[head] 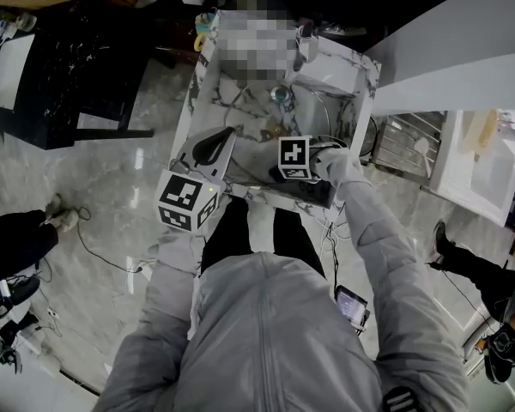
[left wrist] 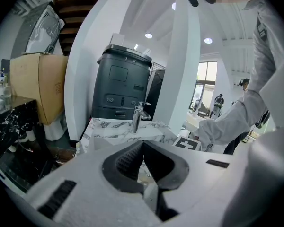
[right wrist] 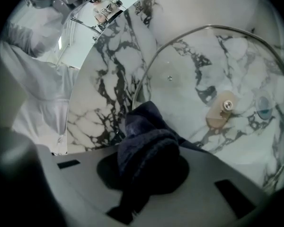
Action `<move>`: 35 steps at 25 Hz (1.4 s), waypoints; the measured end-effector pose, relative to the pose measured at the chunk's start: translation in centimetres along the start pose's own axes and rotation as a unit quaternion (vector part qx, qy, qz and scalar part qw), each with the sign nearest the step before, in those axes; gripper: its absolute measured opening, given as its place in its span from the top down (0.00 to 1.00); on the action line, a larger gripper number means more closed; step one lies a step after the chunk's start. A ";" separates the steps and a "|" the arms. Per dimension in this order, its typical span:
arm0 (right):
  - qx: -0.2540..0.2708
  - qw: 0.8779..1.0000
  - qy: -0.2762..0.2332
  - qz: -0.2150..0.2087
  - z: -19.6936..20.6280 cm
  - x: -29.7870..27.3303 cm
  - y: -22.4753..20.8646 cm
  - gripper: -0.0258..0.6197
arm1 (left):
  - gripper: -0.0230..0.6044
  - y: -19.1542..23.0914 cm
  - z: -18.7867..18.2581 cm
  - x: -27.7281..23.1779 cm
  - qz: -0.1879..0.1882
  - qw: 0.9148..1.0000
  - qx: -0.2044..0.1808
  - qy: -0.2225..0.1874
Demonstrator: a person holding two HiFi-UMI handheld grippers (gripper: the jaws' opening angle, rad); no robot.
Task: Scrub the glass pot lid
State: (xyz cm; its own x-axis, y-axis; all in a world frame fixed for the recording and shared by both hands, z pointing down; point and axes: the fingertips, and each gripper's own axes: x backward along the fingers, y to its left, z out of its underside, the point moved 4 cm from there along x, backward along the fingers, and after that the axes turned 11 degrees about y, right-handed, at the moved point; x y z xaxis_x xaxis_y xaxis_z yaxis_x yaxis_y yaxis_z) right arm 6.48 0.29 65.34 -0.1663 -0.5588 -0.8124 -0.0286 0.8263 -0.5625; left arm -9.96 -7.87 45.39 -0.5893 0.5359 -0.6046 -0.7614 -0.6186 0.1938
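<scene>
Right gripper view: my right gripper is clamped on a dark cloth; the wad fills the jaws and sticks out ahead of them
Lid: the glass lid lies flat in the marble sink; its knob shows at the middle; the cloth's front end overlaps the near rim
Contact: I cannot tell whether the cloth presses on the glass
Left gripper view: my left gripper has its jaws together with nothing between them; it points toward the tap, at the sink's near corner and well apart from the lid
Step, as I judge it: scrubbing is at its start; the cloth covers only the near rim
Risk one: nothing pins the lid; a hard stroke could slide or spin it on the smooth marble and knock it against the sink wall
Risk two: pressure on the rim alone could tip the lid up
Risk three: the cloth is a loose wad; drag could pull it from the jaws, and the bare tips would then scrape the glass
Remedy: light strokes toward the middle; the left gripper could steady the far rim
</scene>
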 end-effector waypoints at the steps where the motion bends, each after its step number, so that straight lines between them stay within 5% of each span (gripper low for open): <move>1: -0.009 1.000 0.004 0.003 0.6 0.1 -0.4 0.88 | 0.92 0.0 0.0 0.0 0.000 1.000 0.000 0.000; 12: -0.092 0.994 0.016 0.061 4.4 1.8 -4.4 0.88 | 0.92 -0.1 0.1 -0.4 0.003 1.000 -0.002 0.006; 22: -0.094 0.986 0.005 0.137 4.8 3.7 -7.5 0.88 | 0.92 0.4 0.4 -0.6 0.002 1.000 0.001 0.012; 30: -0.077 0.955 -0.012 0.285 4.1 6.6 -11.4 0.88 | 0.92 1.4 0.2 -1.4 0.004 1.000 0.001 0.018; 35: -0.084 0.942 -0.039 0.324 3.6 7.8 -12.6 0.88 | 0.92 1.8 0.2 -1.9 0.005 1.000 0.002 0.021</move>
State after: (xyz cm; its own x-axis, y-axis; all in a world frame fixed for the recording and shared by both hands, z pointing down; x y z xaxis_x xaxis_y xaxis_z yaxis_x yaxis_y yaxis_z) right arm 9.05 -14.73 65.56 -0.1306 0.0678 -0.9891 -0.1025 0.9914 0.0815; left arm -10.26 -9.91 47.02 -0.5852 0.5047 -0.6346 -0.7565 -0.6216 0.2033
